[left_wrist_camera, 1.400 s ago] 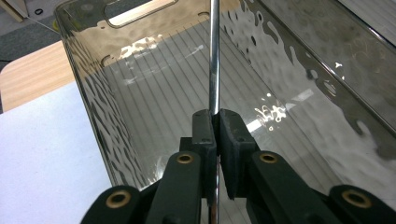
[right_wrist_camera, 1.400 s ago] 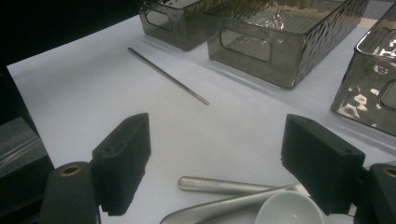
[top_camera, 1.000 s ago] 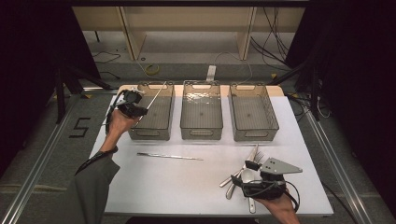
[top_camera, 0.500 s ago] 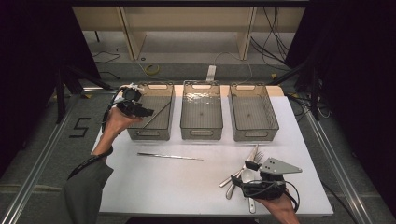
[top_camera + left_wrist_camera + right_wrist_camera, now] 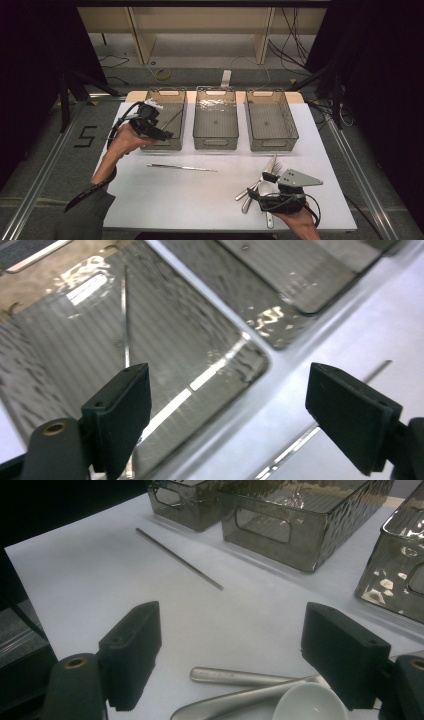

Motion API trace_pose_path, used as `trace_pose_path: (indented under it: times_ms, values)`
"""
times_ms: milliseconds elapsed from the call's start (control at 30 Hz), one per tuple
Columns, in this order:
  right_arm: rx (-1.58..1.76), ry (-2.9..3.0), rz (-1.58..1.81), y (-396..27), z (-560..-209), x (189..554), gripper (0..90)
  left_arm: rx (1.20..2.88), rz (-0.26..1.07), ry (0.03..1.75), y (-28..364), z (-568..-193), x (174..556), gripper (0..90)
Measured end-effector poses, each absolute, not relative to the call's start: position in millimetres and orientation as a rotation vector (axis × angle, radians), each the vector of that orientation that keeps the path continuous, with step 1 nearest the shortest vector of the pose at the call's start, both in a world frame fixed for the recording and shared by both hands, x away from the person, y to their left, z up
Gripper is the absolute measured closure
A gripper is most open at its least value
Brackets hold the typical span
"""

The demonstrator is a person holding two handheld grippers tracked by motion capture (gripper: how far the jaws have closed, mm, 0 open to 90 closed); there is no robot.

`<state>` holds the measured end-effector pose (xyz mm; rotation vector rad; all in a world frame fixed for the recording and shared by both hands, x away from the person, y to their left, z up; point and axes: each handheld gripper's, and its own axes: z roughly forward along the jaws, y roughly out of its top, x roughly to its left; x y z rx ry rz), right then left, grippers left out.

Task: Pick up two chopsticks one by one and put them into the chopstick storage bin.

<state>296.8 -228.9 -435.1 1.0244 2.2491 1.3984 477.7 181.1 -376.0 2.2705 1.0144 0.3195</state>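
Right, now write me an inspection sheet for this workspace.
Surface: white table, mostly bare.
Job's things: three clear bins in a row, left bin, middle bin, right bin. One metal stick lies in the left bin, a second stick on the table. Cutlery pile with a white spoon at the near right.
Clutter: nothing seen.
Grippers: left tool over the left bin, jaws just opened, nothing between them. Right tool open over the cutlery pile.
Cables: one cable trails from the left tool; floor cables behind the table.
Surroundings: a floor mark "5", dark on both sides.
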Motion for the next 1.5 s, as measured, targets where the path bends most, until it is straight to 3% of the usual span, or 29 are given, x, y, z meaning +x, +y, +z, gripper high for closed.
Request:
trace_pose_path:
  times_ms: [400, 833, 1500]
  values:
    - [1.022, 2.245, 1.399, -228.7, -434.1, 296.0, 25.0, 2.425, 0.333, 0.91, 156.6, -389.8, 458.6, 17.1]
    - [1.02, 2.247, 1.401, -228.5, -434.1, 296.2, 25.0, 2.577, 0.23, 0.789, 143.8, -400.1, 449.4, 20.9]
    - [1.015, 2.256, 1.392, -227.4, -435.0, 296.7, 25.0, 2.744, 0.126, 0.764, 129.5, -442.6, 456.1, 48.4]
